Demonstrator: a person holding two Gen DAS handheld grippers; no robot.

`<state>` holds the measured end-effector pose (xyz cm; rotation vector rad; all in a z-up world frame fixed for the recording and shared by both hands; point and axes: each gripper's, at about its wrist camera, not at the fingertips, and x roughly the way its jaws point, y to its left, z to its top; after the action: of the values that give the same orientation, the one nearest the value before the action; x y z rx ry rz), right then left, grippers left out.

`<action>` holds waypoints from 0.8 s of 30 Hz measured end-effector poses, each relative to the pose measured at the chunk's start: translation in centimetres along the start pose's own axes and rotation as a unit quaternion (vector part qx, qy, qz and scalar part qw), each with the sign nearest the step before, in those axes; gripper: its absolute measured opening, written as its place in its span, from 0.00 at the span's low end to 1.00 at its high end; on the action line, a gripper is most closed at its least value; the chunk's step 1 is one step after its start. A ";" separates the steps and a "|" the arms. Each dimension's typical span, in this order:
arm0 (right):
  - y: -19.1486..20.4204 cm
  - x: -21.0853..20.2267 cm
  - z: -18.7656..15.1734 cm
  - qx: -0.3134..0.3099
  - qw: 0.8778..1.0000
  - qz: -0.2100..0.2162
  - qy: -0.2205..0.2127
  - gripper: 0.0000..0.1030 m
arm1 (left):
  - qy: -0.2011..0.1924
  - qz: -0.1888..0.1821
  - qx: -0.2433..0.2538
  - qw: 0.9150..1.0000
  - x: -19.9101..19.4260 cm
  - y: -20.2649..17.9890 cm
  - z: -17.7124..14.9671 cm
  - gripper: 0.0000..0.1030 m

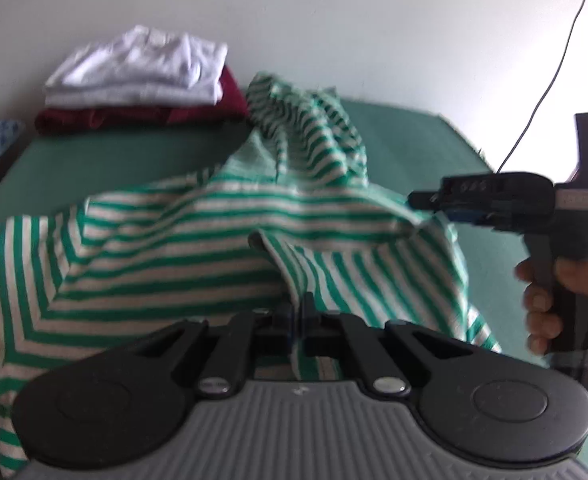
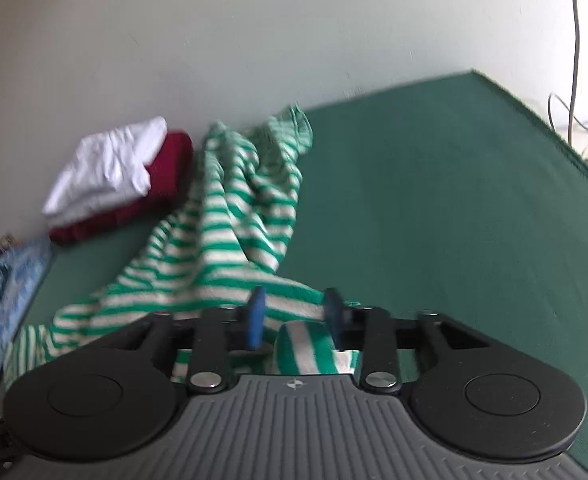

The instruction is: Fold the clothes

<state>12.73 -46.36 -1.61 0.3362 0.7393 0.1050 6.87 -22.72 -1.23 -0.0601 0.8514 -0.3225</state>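
A: Where is our striped shirt (image 1: 165,240)?

B: It lies crumpled on the green tabletop (image 2: 434,200), just ahead of both claws. Our left claw (image 1: 296,312) is closed tight on a fold of it.

A: And our right claw (image 2: 294,316)?

B: Half open, cloth between its pads, not pinched. The folded pile (image 1: 133,80) sits far beyond the left claw.

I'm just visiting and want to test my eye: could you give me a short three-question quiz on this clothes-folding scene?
1. True or false: the left tongs are clamped shut on the striped shirt.
2. Which folded garment lies on top of the pile by the wall: A) the white one, B) the dark red one?
3. Fill in: the green cloth covering the table is ____ to the right of the shirt.

Key: 1 true; 2 A; 3 bare.
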 end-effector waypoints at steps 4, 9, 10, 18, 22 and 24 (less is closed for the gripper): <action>-2.2 -4.7 -1.3 0.022 0.999 0.031 -0.027 0.40 | 0.026 -0.023 -0.019 0.999 0.8 0.6 -0.8 0.00; -1.8 -12.4 -7.9 -0.085 0.993 0.078 0.037 0.41 | 0.042 -0.059 -0.029 0.997 2.0 1.0 0.5 0.00; -1.4 -13.8 -9.8 -0.116 0.990 0.064 0.047 0.41 | 0.043 -0.062 -0.026 0.997 2.3 1.0 0.8 0.00; -3.1 -25.4 -22.1 -0.068 0.991 -0.078 0.086 0.43 | 0.067 -0.084 0.012 0.994 3.9 0.6 1.8 0.00; -3.2 -28.8 -26.1 -0.031 0.987 -0.149 0.050 0.41 | 0.081 -0.094 0.017 0.992 4.2 1.1 3.2 0.00; -3.3 -29.3 -27.4 -0.015 0.986 -0.165 0.033 0.38 | 0.083 -0.090 0.024 0.992 4.1 0.8 3.7 0.00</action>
<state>-27.45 -48.44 -2.78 0.1792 0.8495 -0.1872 12.39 -23.47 -1.89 -0.0661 1.0043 -0.5234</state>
